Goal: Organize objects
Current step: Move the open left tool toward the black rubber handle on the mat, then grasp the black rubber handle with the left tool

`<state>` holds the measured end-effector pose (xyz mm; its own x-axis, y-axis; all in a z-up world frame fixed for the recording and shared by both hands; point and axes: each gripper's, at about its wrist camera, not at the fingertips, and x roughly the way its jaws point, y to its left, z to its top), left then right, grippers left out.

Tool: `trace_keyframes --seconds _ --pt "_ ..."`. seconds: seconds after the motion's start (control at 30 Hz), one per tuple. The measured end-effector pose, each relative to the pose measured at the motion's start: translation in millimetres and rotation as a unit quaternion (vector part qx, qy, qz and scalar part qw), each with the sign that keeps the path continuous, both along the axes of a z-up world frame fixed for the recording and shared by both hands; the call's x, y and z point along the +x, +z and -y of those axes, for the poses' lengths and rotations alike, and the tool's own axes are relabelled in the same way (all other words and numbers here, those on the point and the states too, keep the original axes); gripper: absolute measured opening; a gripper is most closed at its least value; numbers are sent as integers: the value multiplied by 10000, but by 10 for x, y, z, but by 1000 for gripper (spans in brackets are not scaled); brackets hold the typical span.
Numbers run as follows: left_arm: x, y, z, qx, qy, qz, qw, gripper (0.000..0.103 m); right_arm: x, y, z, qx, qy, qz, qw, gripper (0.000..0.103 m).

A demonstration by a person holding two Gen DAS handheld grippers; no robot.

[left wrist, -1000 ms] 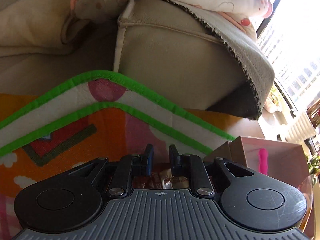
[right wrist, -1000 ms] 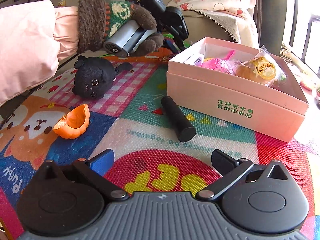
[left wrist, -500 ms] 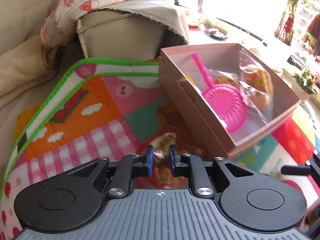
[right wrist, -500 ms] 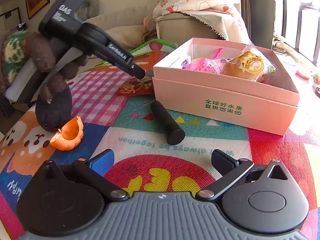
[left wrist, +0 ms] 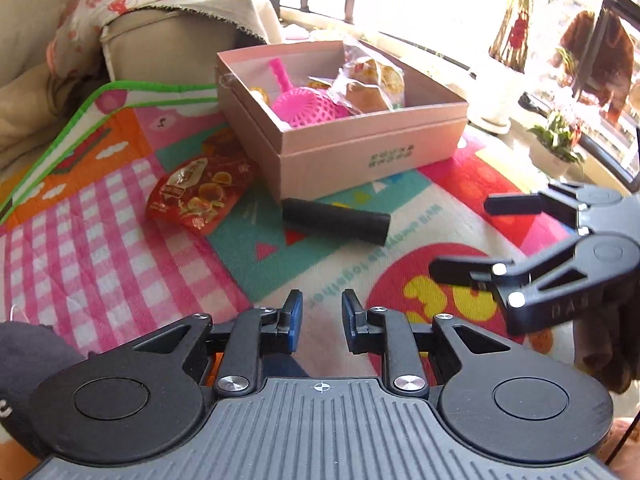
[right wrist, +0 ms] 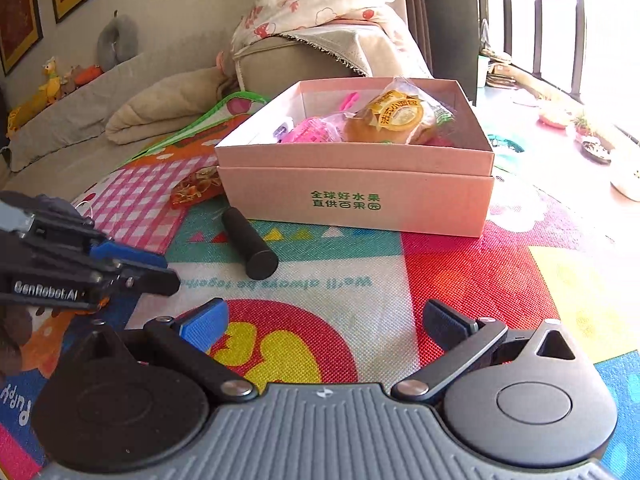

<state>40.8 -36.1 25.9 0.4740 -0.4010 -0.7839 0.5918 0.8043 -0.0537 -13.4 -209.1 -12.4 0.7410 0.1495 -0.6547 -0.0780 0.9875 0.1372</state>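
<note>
Judging from what lies where, the tidying is partly done: the pink cardboard box at the far middle of the play mat already holds a pink plastic strainer, a wrapped bun and a few smaller bits that are too hidden to name. Left outside it are the black cylinder, lying on the mat just in front of the box's near left corner, and the red snack packet, flat on the mat beside the box's left wall. A dark, soft object shows at the near left edge of the left wrist view, cut off too far to name.

The left gripper hovers low over the mat, near the red circle print, its blue-padded jaws only a narrow way apart and having just been opening a little; nothing sits between them, only mat is seen through the gap. The right gripper is spread wide and also empty, pointed toward the box and the cylinder. Each gripper appears in the other's view, close by at the side.

Either loose item is within easy reach. The cylinder looks likely to roll if nudged across its length, so a grasp across its middle seems safest; the packet is thin and flat, and would need pinching at an edge.
</note>
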Motion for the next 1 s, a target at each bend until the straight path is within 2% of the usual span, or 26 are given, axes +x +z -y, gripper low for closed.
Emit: trace_keyframes --seconds 0.03,0.1,0.17,0.2,0.23,0.27,0.3,0.43,0.6,0.7,0.83,1.0 --pt "-69 -32 33 72 -46 -18 10000 24 -5 0 33 39 -77 19 10000 103" --pt "-195 -61 99 121 -81 199 9997 31 -2 -1 119 199 -249 12 9995 103" --pt "-261 -76 157 31 -149 239 9996 34 11 -3 188 342 -427 9 9985 103" --pt "-278 -84 182 -50 -160 223 9996 40 14 -5 222 424 -491 8 9979 103" --pt "-289 -92 202 -99 -182 208 9996 54 14 -6 243 476 -522 9 9975 103" --pt "-320 -107 230 -157 -211 222 9994 63 14 -7 262 535 -544 17 9971 103" --pt "-348 -116 255 -151 -210 294 9992 64 6 -6 274 578 -566 40 9967 103" --pt "-463 -119 311 -66 -216 696 9973 62 -15 -1 291 634 -711 137 9954 103" --pt "-249 44 250 -549 296 1033 9927 62 -39 -3 370 835 -911 228 9921 103" --pt "73 55 237 -798 538 860 9916 62 -63 0 407 922 -1010 294 9902 103" --pt "383 0 224 -936 769 694 9902 62 -93 2 450 1046 -1076 367 9880 103" --pt "515 -123 145 -1343 786 246 9875 61 -109 -3 504 1232 -1141 422 9849 103"
